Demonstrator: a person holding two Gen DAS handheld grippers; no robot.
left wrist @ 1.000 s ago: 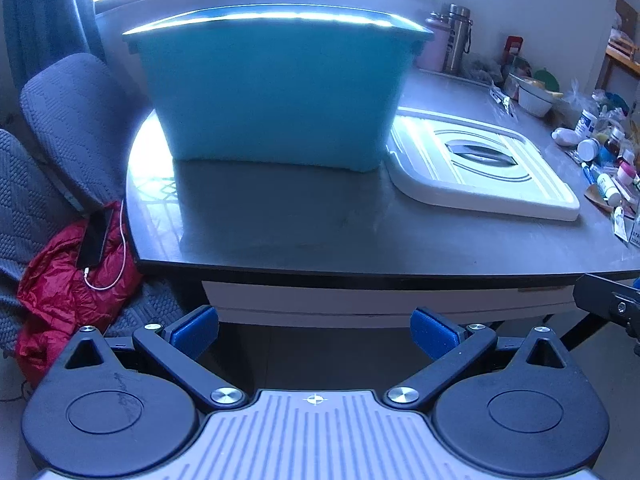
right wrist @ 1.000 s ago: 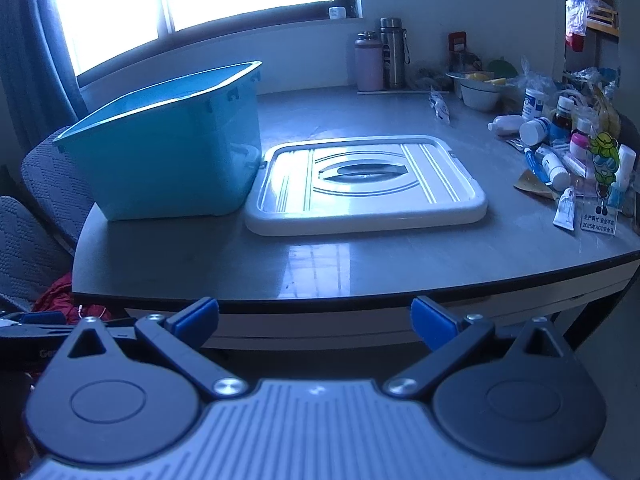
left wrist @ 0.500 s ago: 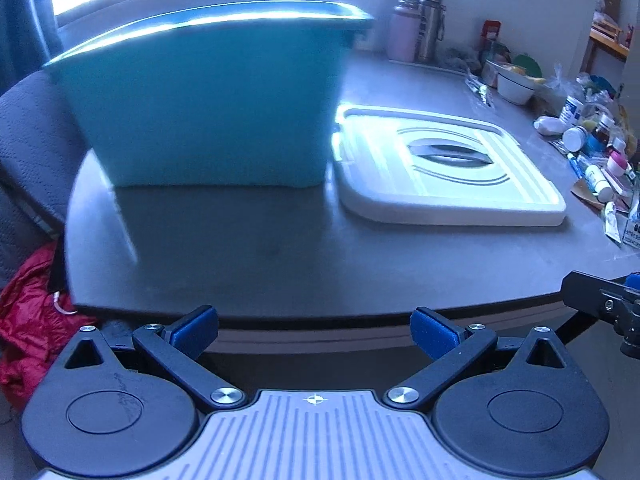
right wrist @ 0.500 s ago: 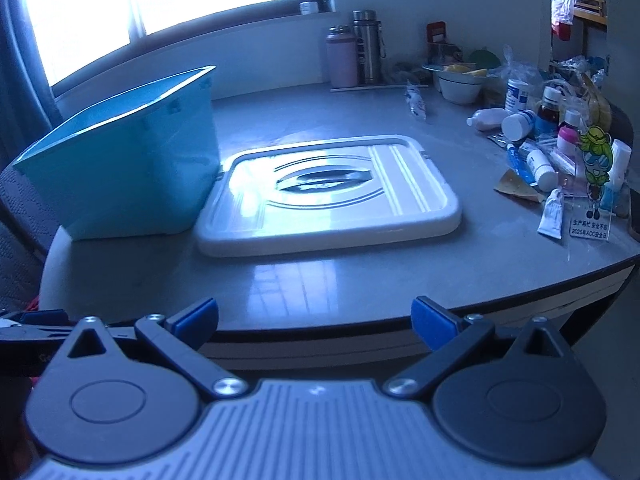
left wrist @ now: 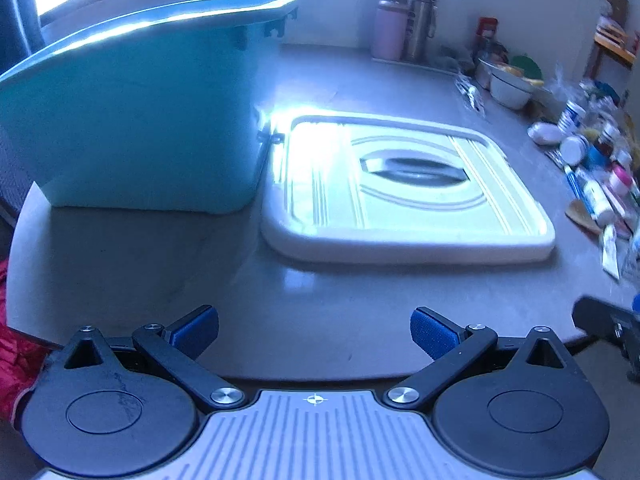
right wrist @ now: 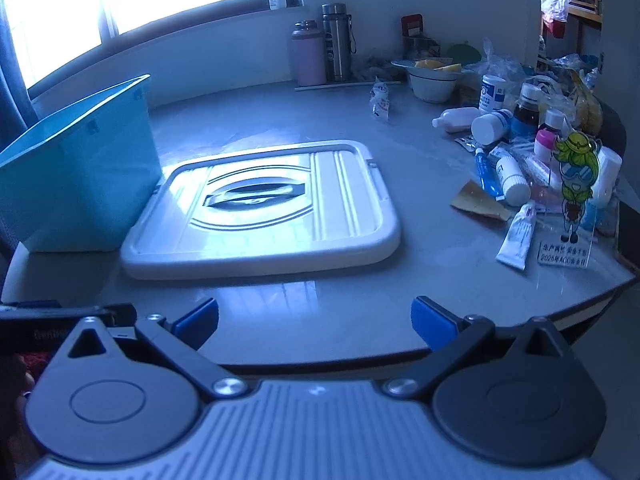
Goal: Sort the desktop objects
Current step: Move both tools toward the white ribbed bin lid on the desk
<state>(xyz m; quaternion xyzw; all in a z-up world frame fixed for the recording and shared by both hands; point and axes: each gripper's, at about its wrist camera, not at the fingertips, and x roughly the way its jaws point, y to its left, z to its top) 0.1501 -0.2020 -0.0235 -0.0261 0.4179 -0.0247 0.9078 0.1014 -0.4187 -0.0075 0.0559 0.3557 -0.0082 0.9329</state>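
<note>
Left wrist view: the left gripper [left wrist: 314, 330] hangs over the near edge of the grey table [left wrist: 304, 304], its blue pads [left wrist: 196, 328] spread wide with nothing between them. A teal bin [left wrist: 136, 120] stands at the left, just beside a white lid [left wrist: 404, 188] lying flat.

Right wrist view: the right gripper [right wrist: 314, 318] is likewise spread and holds nothing. Bottles and tubes [right wrist: 516, 168] crowd the table's right side, near a cartoon figure stand [right wrist: 574, 184]. Two flasks [right wrist: 322, 50] stand by the far wall.
</note>
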